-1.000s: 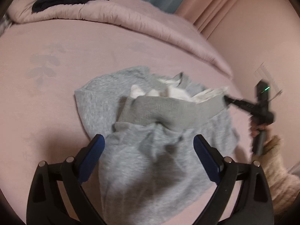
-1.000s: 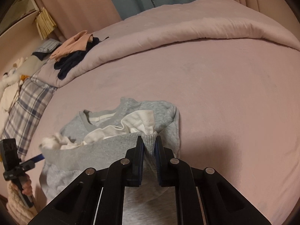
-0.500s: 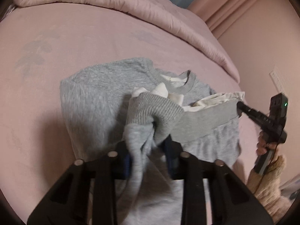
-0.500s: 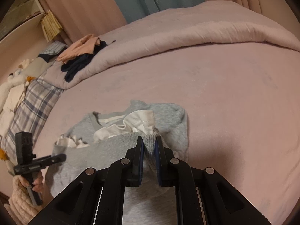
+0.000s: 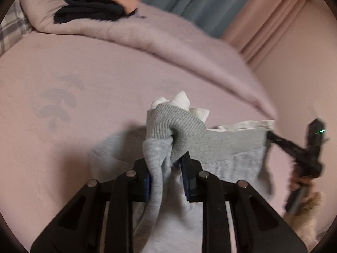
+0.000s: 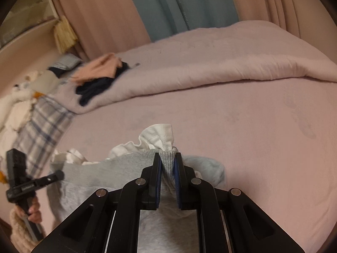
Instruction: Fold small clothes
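Above the pink bed sheet [image 5: 88,80], the grey sweatshirt [image 5: 229,143] hangs lifted by its ribbed hem, stretched between my two grippers. My left gripper [image 5: 168,168] is pinched tight on one bunched end of the hem; my right gripper [image 6: 167,168] is clamped on the other end, seen in the left view at the hem's far corner. A white inner garment [image 6: 158,137] pokes up above the rib in both views. The lower body of the sweatshirt trails down toward the sheet. At the far side, a folded duvet [image 6: 210,67] carries dark clothes [image 5: 88,12] and a peach garment [image 6: 99,67].
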`<state>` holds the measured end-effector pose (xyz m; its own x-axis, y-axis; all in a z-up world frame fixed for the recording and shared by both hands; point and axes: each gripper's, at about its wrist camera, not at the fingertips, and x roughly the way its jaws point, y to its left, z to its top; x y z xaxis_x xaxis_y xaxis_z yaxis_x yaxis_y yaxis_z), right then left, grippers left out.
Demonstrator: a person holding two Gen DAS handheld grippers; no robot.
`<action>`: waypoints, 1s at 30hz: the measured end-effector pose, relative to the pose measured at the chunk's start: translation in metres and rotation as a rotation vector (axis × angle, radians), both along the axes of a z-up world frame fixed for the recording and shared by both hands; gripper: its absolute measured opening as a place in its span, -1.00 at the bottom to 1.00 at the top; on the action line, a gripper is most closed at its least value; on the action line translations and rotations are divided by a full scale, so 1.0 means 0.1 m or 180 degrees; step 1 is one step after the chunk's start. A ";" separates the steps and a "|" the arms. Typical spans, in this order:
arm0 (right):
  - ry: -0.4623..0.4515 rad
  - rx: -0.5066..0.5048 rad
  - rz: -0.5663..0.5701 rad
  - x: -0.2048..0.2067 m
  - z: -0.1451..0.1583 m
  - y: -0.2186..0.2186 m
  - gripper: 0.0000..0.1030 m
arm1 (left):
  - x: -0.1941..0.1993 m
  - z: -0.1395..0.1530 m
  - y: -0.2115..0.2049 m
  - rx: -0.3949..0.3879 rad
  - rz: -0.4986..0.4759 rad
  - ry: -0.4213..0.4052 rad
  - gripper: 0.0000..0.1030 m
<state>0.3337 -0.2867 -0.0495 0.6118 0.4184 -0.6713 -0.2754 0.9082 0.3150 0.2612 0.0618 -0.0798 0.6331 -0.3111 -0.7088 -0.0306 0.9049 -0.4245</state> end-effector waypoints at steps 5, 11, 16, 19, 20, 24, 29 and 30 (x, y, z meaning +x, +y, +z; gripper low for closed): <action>0.0401 -0.0383 -0.0125 0.30 -0.48 0.17 -0.78 | 0.23 -0.40 0.03 0.0073 0.0150 0.0380 -0.53; 0.0453 -0.0520 -0.0211 0.36 -0.70 0.24 -0.78 | 0.25 -0.58 0.00 0.0397 0.0255 0.0553 -0.17; 0.0454 -0.0555 -0.0259 0.39 -0.69 0.26 -0.78 | 0.27 -0.63 0.04 0.0347 0.0325 0.0610 -0.12; 0.0422 -0.0608 -0.0291 0.37 -0.69 0.29 -0.78 | 0.23 -0.62 0.03 0.0368 0.0346 0.0613 -0.12; 0.0418 -0.0621 -0.0303 0.38 -0.69 0.28 -0.78 | 0.24 -0.63 0.00 0.0415 0.0354 0.0611 -0.12; 0.0423 -0.0634 -0.0346 0.40 -0.71 0.28 -0.78 | 0.25 -0.64 -0.04 0.0510 0.0383 0.0596 -0.10; 0.0376 -0.0687 -0.0301 0.32 -0.64 0.30 -0.54 | 0.21 -0.55 -0.01 0.0423 0.0412 0.0614 -0.07; 0.0352 -0.0735 -0.0298 0.26 -0.59 0.30 -0.28 | 0.18 -0.51 0.00 0.0431 0.0406 0.0601 0.00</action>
